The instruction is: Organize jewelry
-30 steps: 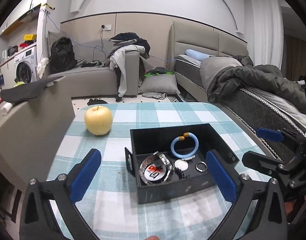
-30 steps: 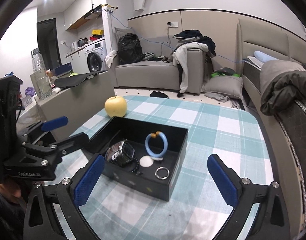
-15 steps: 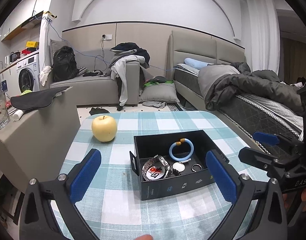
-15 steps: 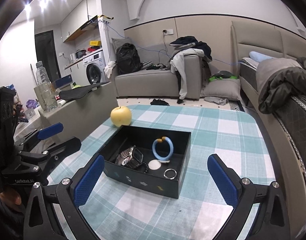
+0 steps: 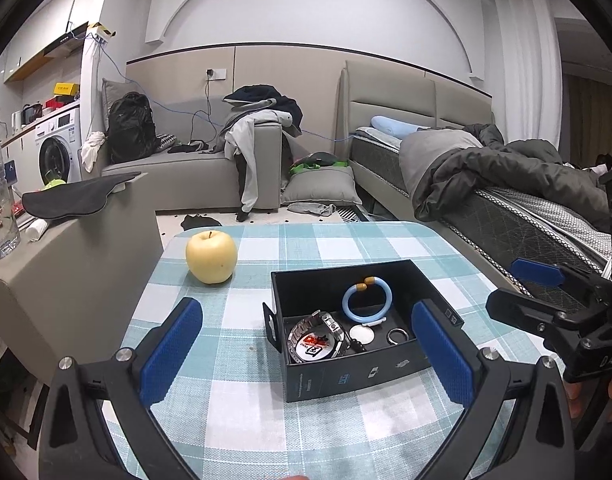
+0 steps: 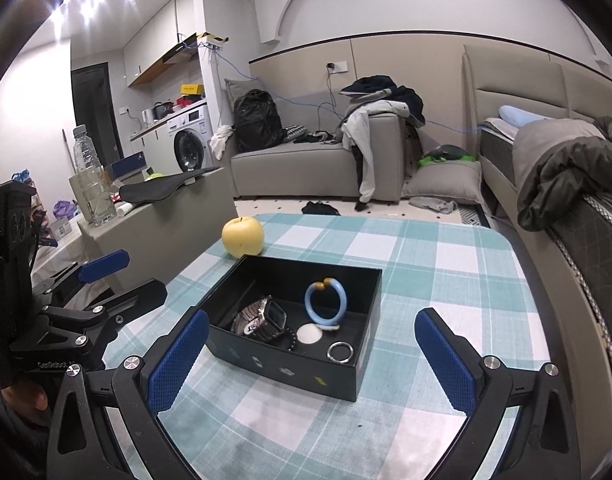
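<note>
A black open box (image 5: 346, 376) (image 6: 289, 372) sits on the checked tablecloth. Inside lie a silver wristwatch (image 5: 316, 340) (image 6: 261, 320), a light blue bracelet with orange ends (image 5: 366, 300) (image 6: 326, 302), a white round disc (image 5: 362, 335) (image 6: 310, 334), a silver ring (image 5: 398, 335) (image 6: 340, 351) and dark beads (image 6: 290, 340). My left gripper (image 5: 306, 352) hangs open in front of the box, holding nothing. My right gripper (image 6: 312, 360) is open too, on the box's near side, and empty. Each gripper shows at the edge of the other's view.
A yellow apple (image 5: 211, 256) (image 6: 242, 236) stands on the table (image 6: 446, 264) behind the box to the left. A grey ledge with a water bottle (image 6: 90, 184) borders the table's left side. A bed (image 5: 526, 216) runs along the right edge.
Both grippers have pulled back and tilted up from the box, so it looks smaller and farther. The box contents have not moved. Both stay open.
</note>
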Demonstrator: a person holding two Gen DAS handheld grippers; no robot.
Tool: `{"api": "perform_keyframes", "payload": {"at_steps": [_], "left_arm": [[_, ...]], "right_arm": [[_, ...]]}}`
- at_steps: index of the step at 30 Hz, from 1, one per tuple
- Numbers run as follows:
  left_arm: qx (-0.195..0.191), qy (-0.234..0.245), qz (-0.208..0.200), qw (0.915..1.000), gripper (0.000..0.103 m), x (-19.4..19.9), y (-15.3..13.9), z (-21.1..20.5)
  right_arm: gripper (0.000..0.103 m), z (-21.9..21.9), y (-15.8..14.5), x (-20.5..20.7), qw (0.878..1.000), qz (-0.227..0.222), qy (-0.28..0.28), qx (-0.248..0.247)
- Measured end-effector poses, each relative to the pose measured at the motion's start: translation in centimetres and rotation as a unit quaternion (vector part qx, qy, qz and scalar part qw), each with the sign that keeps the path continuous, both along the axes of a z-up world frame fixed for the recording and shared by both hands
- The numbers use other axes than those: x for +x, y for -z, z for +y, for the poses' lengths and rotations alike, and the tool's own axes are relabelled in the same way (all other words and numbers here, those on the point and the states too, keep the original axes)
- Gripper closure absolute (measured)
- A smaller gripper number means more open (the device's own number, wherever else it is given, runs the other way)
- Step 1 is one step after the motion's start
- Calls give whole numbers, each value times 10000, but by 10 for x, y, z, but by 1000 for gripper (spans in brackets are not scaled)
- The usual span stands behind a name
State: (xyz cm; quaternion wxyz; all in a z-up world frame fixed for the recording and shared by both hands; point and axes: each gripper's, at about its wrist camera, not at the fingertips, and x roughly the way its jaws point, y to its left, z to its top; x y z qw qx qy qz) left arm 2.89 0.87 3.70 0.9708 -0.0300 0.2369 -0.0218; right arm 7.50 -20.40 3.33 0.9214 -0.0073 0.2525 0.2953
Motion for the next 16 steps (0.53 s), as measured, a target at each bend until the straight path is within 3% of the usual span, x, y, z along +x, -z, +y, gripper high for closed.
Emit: {"api": "perform_keyframes", "payload": {"at_steps": [16], "left_arm": [[-52,-10,56,10000,1,1,0,3]], "right_arm": [[0,2,-1,-3,9999,-30,-93,-60]]}}
